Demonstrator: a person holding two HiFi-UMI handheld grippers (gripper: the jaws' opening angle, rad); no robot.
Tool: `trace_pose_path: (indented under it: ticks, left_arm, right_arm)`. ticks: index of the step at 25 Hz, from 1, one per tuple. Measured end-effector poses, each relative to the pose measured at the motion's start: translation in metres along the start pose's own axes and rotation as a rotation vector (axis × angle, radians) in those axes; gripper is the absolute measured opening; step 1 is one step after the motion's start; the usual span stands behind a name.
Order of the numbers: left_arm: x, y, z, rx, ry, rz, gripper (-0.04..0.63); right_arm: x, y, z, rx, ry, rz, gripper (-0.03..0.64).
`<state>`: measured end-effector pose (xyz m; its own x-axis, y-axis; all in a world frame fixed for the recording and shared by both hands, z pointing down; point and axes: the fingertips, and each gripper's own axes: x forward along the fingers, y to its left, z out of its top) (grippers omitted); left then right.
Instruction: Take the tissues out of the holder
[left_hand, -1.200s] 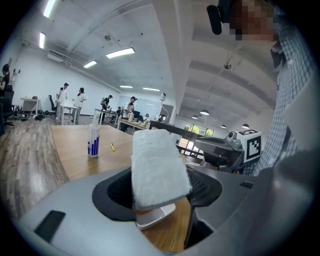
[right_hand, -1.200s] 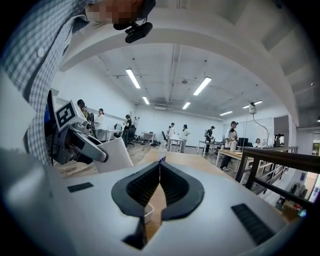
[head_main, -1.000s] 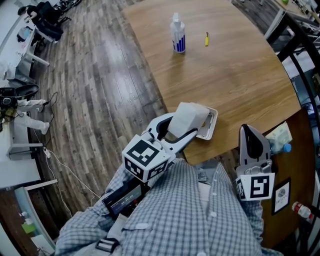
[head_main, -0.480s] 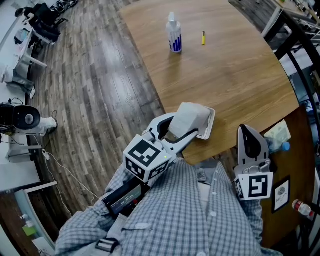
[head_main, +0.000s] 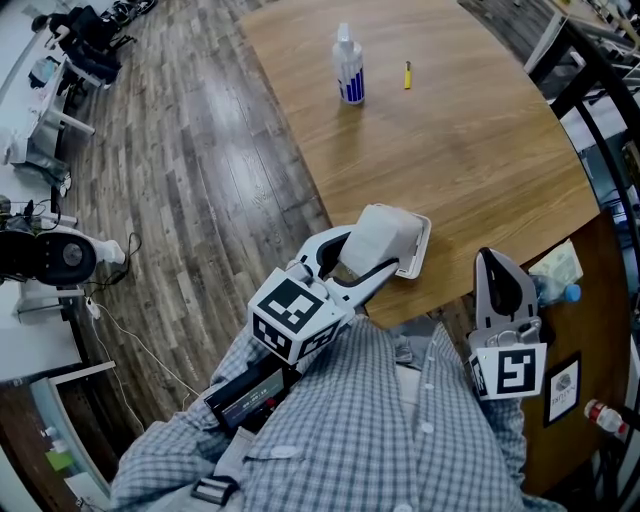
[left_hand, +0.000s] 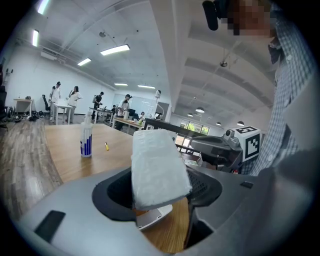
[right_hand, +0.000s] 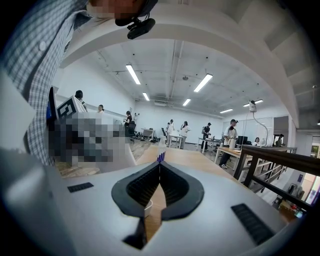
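Left claw (head_main: 372, 252) is out over the near edge of the table (head_main: 460, 150), and it has the tissues (head_main: 385, 232) between its jaws. In the left gripper view the claw (left_hand: 160, 175) stands fairly wide, because the tissues (left_hand: 157, 167) fill the gap: a thick white pack, tilted, with its top leaning toward the right jaw and the pads closed against its sides. That is a grip, not an open reach.

Under the pack sits the holder (head_main: 420, 250), a shallow white tray right at the table's edge. Its corner (left_hand: 155, 218) peeks out below the pack's lower end in the left gripper view. Whether the pack has come fully clear of the tray cannot be told from here; it sits directly over it.

Right claw (head_main: 503, 262) hangs off the table to the right, close to the person's checked shirt, well apart from the holder. Its own view shows the claw (right_hand: 160, 167) with its tips together and nothing between them.

Far across the table stands a bottle (head_main: 348, 68) with blue stripes, and just beside it lies a small yellow item (head_main: 408, 75). Both also show in the left gripper view, the bottle (left_hand: 86, 137) upright and the yellow item (left_hand: 106, 146) to its right.
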<state>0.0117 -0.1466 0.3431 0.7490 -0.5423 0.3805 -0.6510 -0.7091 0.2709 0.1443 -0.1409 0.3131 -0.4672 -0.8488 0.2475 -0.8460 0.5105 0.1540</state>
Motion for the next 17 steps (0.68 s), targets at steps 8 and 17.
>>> trace_pose_path:
  ticks: [8, 17]
  left_arm:
    - [0.004, -0.003, 0.003, -0.005, -0.003, 0.006, 0.275]
    - [0.017, -0.018, 0.015, -0.008, -0.002, -0.033, 0.275]
  right_arm:
    - [-0.005, -0.005, 0.002, -0.006, 0.004, -0.002, 0.012]
    - [-0.019, -0.023, 0.009, -0.035, 0.029, -0.047, 0.012]
